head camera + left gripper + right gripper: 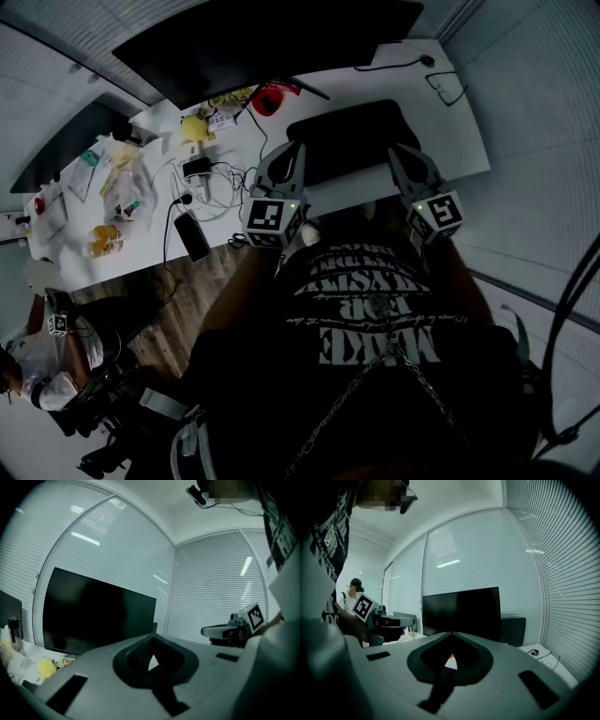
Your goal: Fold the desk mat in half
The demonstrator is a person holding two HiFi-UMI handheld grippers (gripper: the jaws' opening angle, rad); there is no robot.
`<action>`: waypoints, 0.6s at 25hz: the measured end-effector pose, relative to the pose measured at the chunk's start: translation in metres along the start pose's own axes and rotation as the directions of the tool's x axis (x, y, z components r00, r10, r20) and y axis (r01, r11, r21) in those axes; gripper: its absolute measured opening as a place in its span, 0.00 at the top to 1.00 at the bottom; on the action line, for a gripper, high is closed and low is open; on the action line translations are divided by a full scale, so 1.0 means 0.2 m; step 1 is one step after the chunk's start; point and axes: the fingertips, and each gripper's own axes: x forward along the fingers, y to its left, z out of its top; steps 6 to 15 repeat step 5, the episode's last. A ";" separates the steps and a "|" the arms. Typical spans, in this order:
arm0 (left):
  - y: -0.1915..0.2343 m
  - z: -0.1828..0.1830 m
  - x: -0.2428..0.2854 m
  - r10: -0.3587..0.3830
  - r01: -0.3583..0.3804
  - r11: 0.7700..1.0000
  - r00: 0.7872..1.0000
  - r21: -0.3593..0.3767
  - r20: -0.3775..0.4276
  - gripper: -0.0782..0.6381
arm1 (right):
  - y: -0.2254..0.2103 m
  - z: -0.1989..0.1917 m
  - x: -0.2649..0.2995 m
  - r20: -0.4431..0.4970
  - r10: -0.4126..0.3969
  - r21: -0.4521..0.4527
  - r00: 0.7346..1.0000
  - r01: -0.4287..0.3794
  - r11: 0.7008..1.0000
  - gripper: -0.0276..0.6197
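The black desk mat (pixel 352 141) lies on the white desk (pixel 459 141) in front of the monitor; from above I cannot tell whether it is folded. My left gripper (pixel 297 148) hovers at the mat's near left corner and my right gripper (pixel 396 150) at its near right corner. Both point almost level toward the monitor. In the left gripper view the jaws (pixel 152 637) meet at their tips with nothing seen between them. The right gripper view shows the same for its jaws (pixel 452 633). Each gripper sees the other: the right gripper (pixel 208 631) and the left gripper (pixel 410 617).
A large dark monitor (pixel 262 37) stands at the desk's back. Glasses (pixel 448 86) and a cable lie at the back right. A red object (pixel 270 97), a yellow toy (pixel 195 127), chargers, a phone (pixel 192 236) and clutter fill the left. A seated person (pixel 37 361) is at lower left.
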 end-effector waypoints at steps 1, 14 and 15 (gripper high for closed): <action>0.00 0.00 -0.01 -0.001 0.001 1.000 1.000 -0.003 0.000 0.88 | 0.01 0.00 0.00 -0.003 -0.001 -0.002 1.000 0.001 1.000 0.96; 0.03 0.02 -0.02 0.003 -0.003 1.000 1.000 -0.022 -0.011 0.88 | 0.02 -0.01 0.01 -0.007 0.001 -0.002 1.000 -0.001 1.000 0.96; 0.03 0.02 -0.02 0.003 -0.003 1.000 1.000 -0.022 -0.011 0.88 | 0.02 -0.01 0.01 -0.007 0.001 -0.002 1.000 -0.001 1.000 0.96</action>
